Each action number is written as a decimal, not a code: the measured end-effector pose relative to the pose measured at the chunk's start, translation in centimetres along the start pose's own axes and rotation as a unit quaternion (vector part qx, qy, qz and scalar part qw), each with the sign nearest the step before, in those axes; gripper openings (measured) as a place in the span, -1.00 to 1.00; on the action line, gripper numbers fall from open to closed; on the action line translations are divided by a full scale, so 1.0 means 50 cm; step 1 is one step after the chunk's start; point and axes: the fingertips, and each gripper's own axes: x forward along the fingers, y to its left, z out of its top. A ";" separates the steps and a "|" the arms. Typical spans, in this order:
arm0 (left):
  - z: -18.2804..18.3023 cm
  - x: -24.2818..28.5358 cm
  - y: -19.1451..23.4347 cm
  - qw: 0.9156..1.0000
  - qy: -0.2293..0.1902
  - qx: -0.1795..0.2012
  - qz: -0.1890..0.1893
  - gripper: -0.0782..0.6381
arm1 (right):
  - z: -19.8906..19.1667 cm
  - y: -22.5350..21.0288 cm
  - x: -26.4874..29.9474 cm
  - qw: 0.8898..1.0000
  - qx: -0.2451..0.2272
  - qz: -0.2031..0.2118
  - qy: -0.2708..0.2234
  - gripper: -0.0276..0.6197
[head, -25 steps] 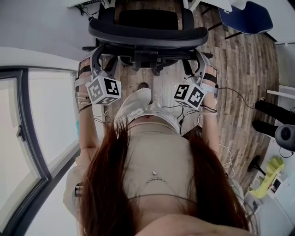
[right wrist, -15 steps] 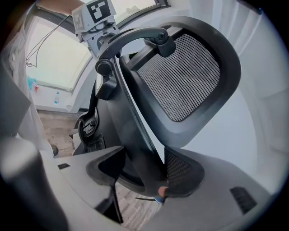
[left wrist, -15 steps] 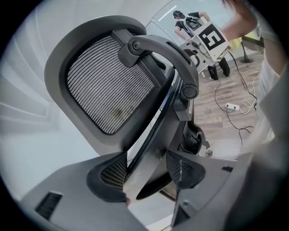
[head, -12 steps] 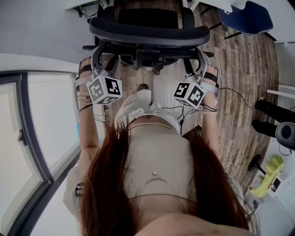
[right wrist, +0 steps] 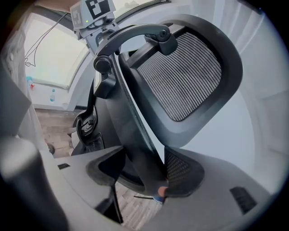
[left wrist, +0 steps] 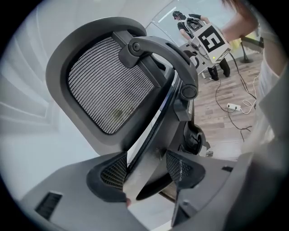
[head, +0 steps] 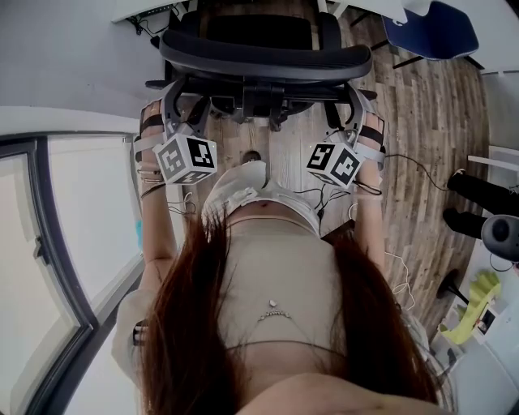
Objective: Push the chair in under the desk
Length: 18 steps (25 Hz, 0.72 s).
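A black mesh office chair [head: 259, 57] stands on the wood floor in front of me, its back toward me. A white desk edge [head: 142, 6] shows just beyond it. My left gripper [head: 173, 104] is on the left side of the chair's back frame and my right gripper [head: 354, 104] is on the right side. In the left gripper view the frame bar [left wrist: 149, 149] runs between the pads of the left gripper [left wrist: 146, 168], with the mesh headrest [left wrist: 108, 85] above. In the right gripper view the bar [right wrist: 140, 149] fills the gap of the right gripper [right wrist: 144, 170].
A glass partition with a dark frame [head: 57, 243] runs along my left. A blue chair [head: 434, 28] stands at the far right. Cables [head: 405, 166] trail over the floor by my right side, with black feet of equipment [head: 486, 198] and a yellow object [head: 470, 312] further right.
The chair and both grippers have crept slightly away from me toward the desk. The grips look the same.
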 end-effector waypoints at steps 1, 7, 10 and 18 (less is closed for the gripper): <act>0.000 0.002 0.001 1.000 0.000 0.000 0.000 -0.04 | 0.000 -0.001 0.002 1.000 0.000 0.000 0.001 -0.07; 0.006 0.012 0.009 1.000 -0.005 0.003 -0.003 -0.04 | -0.001 -0.009 0.014 1.000 0.002 -0.003 0.006 -0.07; 0.009 0.017 0.012 1.000 -0.006 0.006 -0.003 -0.04 | -0.003 -0.013 0.022 1.000 0.002 -0.005 0.010 -0.07; 0.012 0.036 0.022 1.000 -0.017 0.014 -0.005 -0.04 | -0.006 -0.020 0.045 0.999 0.004 -0.014 0.030 -0.07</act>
